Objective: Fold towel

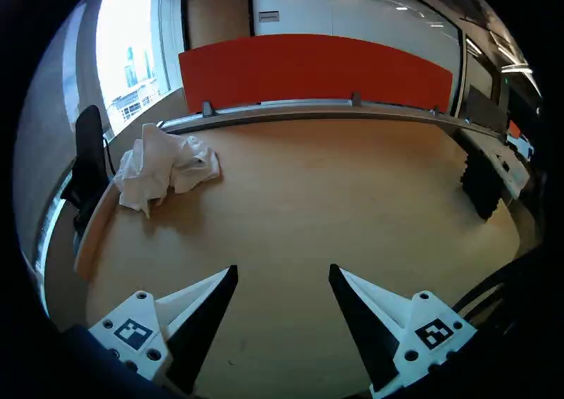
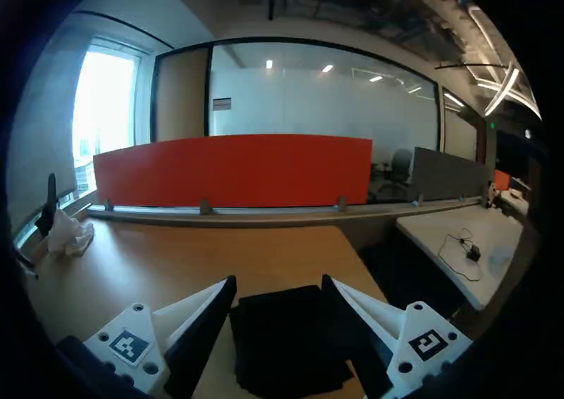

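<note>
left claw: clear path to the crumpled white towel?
Probably yes. The left claw is open, and bare desk lies between it and the towel, which sits in a heap toward the far left edge. The black object stands off to the right, out of the line.

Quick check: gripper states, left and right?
Left gripper: open, holding nothing.
Right gripper: open, holding nothing; a black object lies just ahead.
</note>
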